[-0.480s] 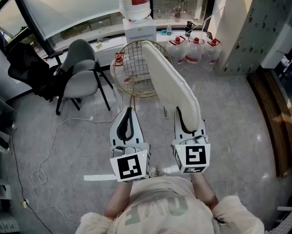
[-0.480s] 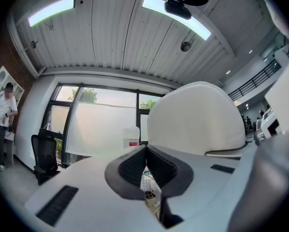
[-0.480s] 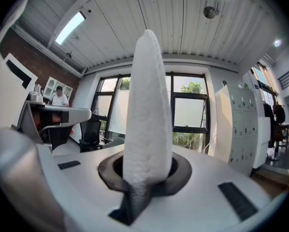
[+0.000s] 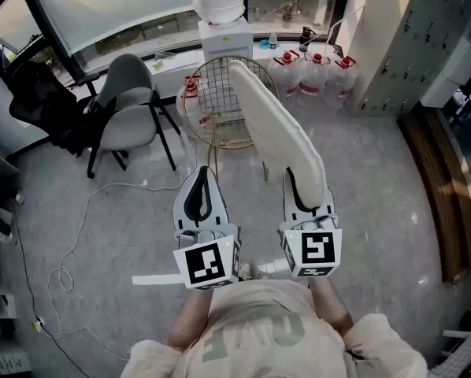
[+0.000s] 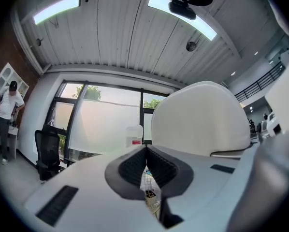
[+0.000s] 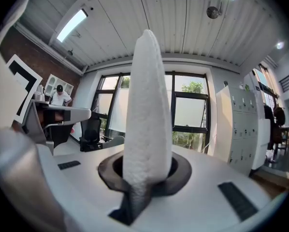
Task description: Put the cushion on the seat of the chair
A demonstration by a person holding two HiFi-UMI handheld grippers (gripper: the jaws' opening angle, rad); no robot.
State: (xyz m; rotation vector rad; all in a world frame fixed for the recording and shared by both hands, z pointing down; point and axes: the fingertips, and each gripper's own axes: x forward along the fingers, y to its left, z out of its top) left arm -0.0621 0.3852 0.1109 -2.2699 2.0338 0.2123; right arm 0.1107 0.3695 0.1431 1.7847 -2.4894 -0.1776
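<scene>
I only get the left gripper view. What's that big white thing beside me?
Observer: It's the cushion, standing on edge; the right gripper is shut on its near end.
Operator: Where's the chair for it?
Observer: A round wire chair stands straight ahead, partly behind the cushion.
Operator: Anything lying around down there?
Observer: A white cable trails over the floor on the left.

Grey speckled floor (image 4: 377,179), grey chair (image 4: 129,124) standing far left, wire chair (image 4: 220,109) far centre, water jugs (image 4: 314,73) far right, white cable (image 4: 84,211) trailing left.
</scene>
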